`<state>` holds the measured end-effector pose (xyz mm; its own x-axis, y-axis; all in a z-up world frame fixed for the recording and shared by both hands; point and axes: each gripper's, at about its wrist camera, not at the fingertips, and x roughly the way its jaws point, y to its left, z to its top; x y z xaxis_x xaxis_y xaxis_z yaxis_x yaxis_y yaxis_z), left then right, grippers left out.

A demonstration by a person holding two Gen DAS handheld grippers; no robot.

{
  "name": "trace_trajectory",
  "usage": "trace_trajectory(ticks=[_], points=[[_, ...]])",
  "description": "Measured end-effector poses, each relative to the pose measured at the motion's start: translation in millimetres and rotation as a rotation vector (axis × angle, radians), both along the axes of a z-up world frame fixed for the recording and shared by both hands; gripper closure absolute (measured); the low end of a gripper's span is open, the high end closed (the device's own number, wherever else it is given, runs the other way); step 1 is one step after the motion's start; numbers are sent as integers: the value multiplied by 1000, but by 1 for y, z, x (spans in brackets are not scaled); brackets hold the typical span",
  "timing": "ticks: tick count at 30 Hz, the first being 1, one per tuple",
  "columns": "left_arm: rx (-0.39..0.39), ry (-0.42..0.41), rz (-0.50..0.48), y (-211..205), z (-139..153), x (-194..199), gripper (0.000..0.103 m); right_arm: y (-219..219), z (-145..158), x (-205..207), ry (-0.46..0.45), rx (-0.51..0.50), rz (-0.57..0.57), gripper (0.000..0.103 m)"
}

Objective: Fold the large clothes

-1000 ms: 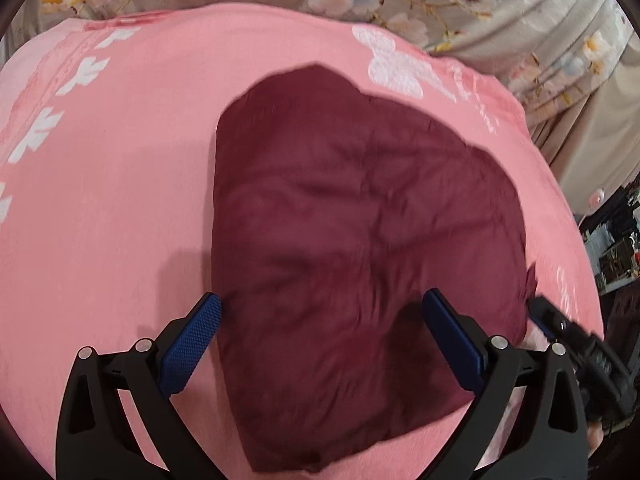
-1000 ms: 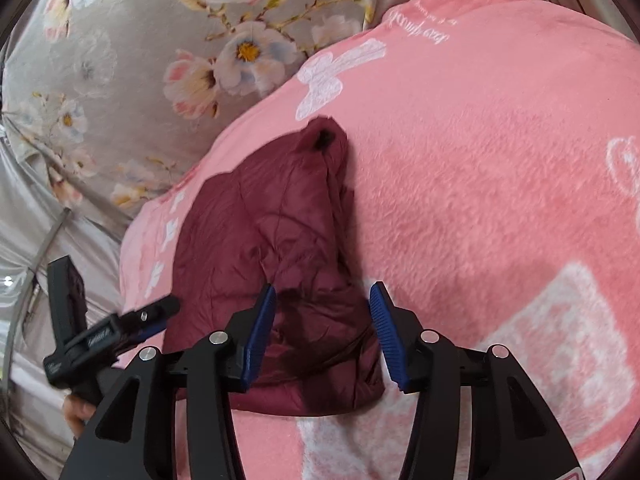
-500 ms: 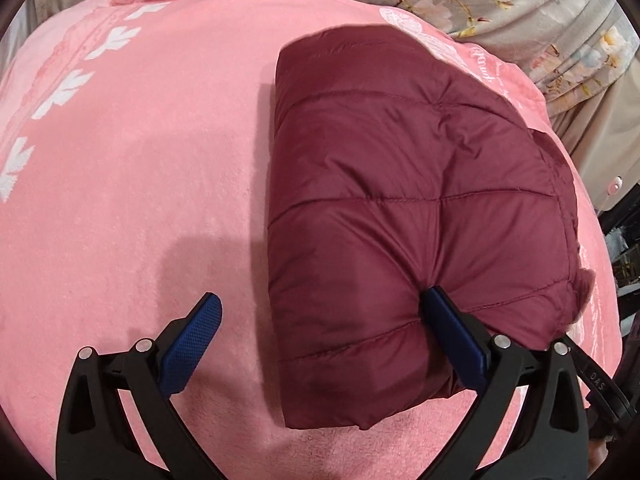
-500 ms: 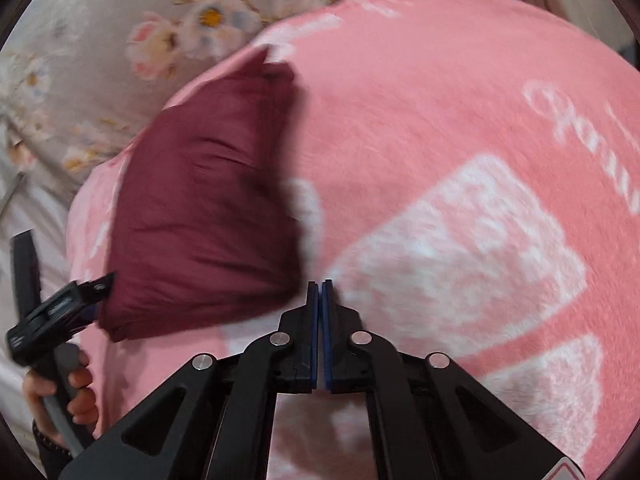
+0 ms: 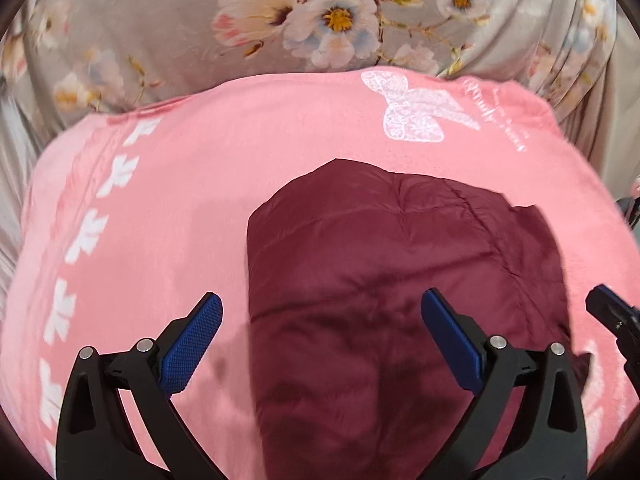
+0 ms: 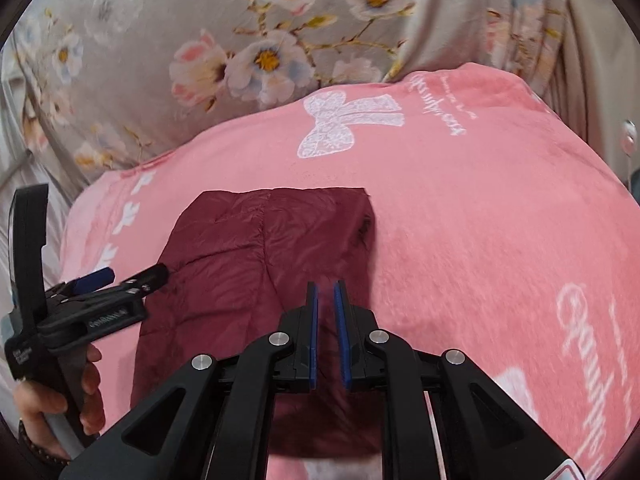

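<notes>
A maroon quilted jacket [image 5: 384, 280] lies folded into a compact block on the pink blanket [image 5: 168, 216]. It also shows in the right wrist view [image 6: 248, 264]. My left gripper [image 5: 320, 320] is open wide and empty, hovering above the jacket's near left part. My right gripper [image 6: 326, 300] hangs above the jacket's right side with its jaws a narrow gap apart and nothing between them. The left gripper also shows at the left of the right wrist view [image 6: 120, 280], held in a hand.
The pink blanket [image 6: 500, 240] with a white bow print [image 6: 344, 124] covers the bed. A grey floral curtain [image 5: 312, 20] hangs behind it. Dark clutter shows at the far right edge.
Both grippers pulled back and up from the jacket, which now lies flat and folded. The right gripper went from open to fully shut and has now parted slightly.
</notes>
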<state>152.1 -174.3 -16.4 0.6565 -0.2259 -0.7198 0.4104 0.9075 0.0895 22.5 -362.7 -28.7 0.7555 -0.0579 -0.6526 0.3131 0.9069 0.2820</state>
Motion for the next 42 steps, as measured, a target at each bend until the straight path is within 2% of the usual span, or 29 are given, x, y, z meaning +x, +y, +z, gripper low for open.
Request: trace_trajectory(ticks=[4,7,14,28,42], points=[[57,25,9,-18,-23,12,6,6,-23,34,93,-78,18,92],[37,43,13,-18,-39,15,5,1,-53,40,136,-47,20,95],[43,10,22,-24,-54,13,5,0,-79,36,107,-2,23,96],[37,-43,37,-29,-64,10,5,6,-90,32,46,-27,-4,96],[50,-77,50,-34,-67,5,5,1,-92,29,11,3,-3,96]])
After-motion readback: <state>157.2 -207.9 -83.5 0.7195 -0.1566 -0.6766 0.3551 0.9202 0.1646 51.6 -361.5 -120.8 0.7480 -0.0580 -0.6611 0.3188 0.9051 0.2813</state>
